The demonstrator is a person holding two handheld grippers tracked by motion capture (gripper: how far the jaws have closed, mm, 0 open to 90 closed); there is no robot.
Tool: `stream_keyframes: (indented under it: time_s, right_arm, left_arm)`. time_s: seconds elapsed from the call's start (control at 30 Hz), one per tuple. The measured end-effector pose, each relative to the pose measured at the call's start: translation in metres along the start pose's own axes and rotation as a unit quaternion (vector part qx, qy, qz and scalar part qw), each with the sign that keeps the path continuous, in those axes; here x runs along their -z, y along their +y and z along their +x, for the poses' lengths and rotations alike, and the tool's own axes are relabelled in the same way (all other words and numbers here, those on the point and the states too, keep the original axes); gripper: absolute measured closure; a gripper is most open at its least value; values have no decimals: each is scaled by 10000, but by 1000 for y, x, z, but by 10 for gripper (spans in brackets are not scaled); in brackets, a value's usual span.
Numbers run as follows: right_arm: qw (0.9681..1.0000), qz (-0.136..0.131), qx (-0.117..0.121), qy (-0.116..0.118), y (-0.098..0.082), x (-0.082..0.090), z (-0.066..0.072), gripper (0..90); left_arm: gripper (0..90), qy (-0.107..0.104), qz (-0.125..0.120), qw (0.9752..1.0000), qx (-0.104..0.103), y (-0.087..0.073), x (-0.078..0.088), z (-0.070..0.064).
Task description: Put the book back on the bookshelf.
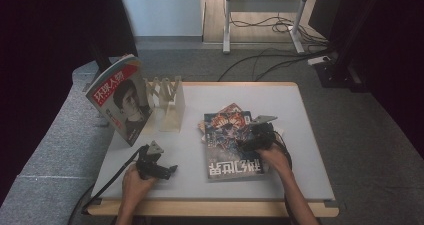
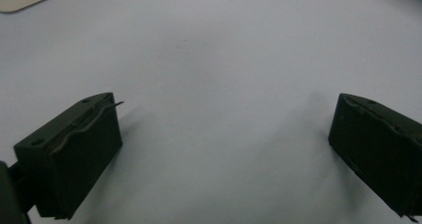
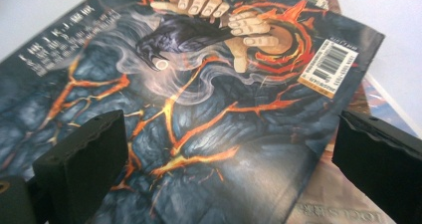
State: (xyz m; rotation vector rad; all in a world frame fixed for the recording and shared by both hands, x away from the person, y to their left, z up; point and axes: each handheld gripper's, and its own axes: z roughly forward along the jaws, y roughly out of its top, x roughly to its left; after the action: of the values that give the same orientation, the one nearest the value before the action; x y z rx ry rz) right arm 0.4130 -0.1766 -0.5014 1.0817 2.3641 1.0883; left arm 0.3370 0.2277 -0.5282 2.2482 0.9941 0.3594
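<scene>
A magazine with a dark blue and orange cover (image 1: 231, 144) (image 3: 199, 99) lies flat on top of a small stack at the right of the table. My right gripper (image 1: 252, 141) (image 3: 226, 159) hovers low over that cover, open, with its jaws spread wide on either side of the cover art. My left gripper (image 1: 167, 169) (image 2: 226, 144) rests near the table's front left, open, with bare grey tabletop between its jaws. Another magazine with a red-and-white cover and a face on it (image 1: 119, 99) leans upright against a wooden rack (image 1: 167, 102) at the back left.
More magazines (image 3: 348, 184) show under the top one, sticking out at its right and far edges. The table (image 1: 295, 130) has a pale wood rim. Cables and desk legs (image 1: 227, 20) stand on the floor beyond; a grey padded surface (image 1: 60, 135) runs along the left.
</scene>
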Motion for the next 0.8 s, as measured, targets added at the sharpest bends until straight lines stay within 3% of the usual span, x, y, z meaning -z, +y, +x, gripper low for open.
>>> stream_keyframes:
  time_s: [0.27, 0.5, 0.6, 0.77, 0.8]
  right_arm:
    - [9999, -101, -109, -7, -4, 22, 0, 8]
    - [9999, -155, -48, -5, -12, 35, 3, 8]
    - [9998, -199, -53, 33, -15, 42, 5, 8]
    - [9996, -271, 5, -30, -22, 53, 7, 8]
    - [9996, -281, -22, -44, -24, 55, 7, 8]
  left_arm:
    - [0, -14, 7, 10000, -4, 0, 0, 0]
    - [0, -72, 64, 9999, -34, 2, 0, 2]
    - [0, -310, -39, 9994, 157, 5, 1, 5]
    - [0, -395, -253, 9985, 275, 9, 4, 10]
    - [0, -316, -201, 9991, 190, 12, 6, 9]
